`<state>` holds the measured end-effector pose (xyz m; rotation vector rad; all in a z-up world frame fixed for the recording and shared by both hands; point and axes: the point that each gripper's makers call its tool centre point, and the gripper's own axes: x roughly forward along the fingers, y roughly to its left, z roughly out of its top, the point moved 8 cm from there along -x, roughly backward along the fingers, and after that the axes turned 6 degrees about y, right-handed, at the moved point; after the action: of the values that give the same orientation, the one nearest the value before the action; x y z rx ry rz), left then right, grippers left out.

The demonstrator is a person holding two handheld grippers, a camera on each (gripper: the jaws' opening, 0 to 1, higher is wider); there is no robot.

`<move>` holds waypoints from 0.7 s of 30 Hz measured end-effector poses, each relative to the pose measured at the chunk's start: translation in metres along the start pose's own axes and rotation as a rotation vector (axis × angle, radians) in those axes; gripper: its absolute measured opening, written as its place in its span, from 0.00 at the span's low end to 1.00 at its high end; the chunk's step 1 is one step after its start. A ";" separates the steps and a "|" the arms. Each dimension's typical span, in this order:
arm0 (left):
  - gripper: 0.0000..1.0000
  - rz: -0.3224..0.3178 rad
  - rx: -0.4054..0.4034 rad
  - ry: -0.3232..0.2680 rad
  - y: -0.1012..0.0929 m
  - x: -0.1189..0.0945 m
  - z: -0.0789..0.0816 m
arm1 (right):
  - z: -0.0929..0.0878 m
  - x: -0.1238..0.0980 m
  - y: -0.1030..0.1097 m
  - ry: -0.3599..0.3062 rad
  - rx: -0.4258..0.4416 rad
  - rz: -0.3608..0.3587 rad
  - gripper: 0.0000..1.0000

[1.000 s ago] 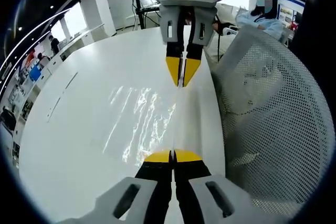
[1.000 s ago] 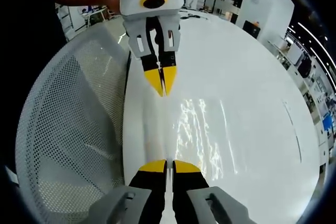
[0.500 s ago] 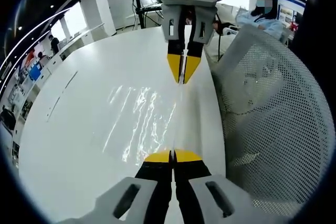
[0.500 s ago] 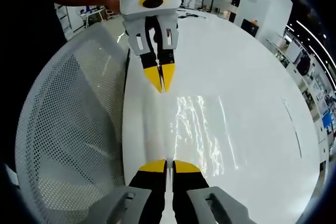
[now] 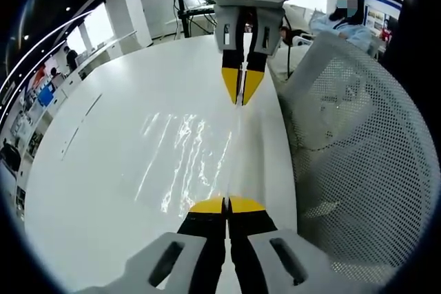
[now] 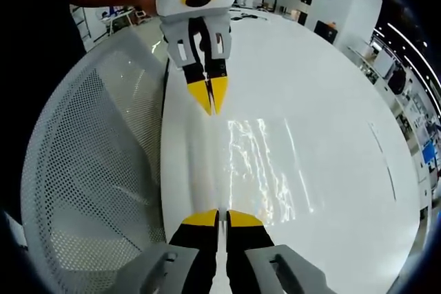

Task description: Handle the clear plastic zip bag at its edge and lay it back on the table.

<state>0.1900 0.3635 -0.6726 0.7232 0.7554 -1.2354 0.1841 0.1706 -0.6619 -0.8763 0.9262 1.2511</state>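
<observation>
L gripper (image 5: 227, 204) is pinching one end of the bag's edge, jaws closed on it; R gripper (image 5: 240, 103) is facing it from across, also clamped on that edge. Clear zip bag (image 5: 186, 160) is lying spread on the white table (image 5: 103, 170), glinting, off to one side of the line btwn the two tools. Held edge is running straight from tool to tool, near the table rim by the mesh chair (image 5: 351, 149). Both equally near; letting go likely next.

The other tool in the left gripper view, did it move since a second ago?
Yes. The right tool has slid slightly farther away along the table, stretching the bag that both tools pinch.
</observation>
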 end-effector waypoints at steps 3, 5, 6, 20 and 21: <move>0.00 0.000 0.000 -0.001 0.001 0.000 0.000 | -0.001 0.000 0.000 0.006 0.005 0.002 0.00; 0.00 0.000 0.000 -0.002 0.001 0.000 0.001 | 0.000 -0.001 0.002 0.016 0.008 0.005 0.00; 0.00 0.000 -0.001 -0.001 0.001 0.000 0.001 | 0.000 -0.002 0.002 0.020 0.012 0.006 0.00; 0.00 0.000 0.017 0.005 0.000 0.000 0.001 | -0.005 0.000 0.000 0.062 0.018 0.011 0.00; 0.00 0.000 0.020 0.005 0.000 0.000 0.001 | -0.005 -0.001 0.000 0.063 0.018 0.010 0.00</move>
<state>0.1896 0.3632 -0.6719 0.7430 0.7485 -1.2427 0.1831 0.1658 -0.6633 -0.9023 0.9920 1.2273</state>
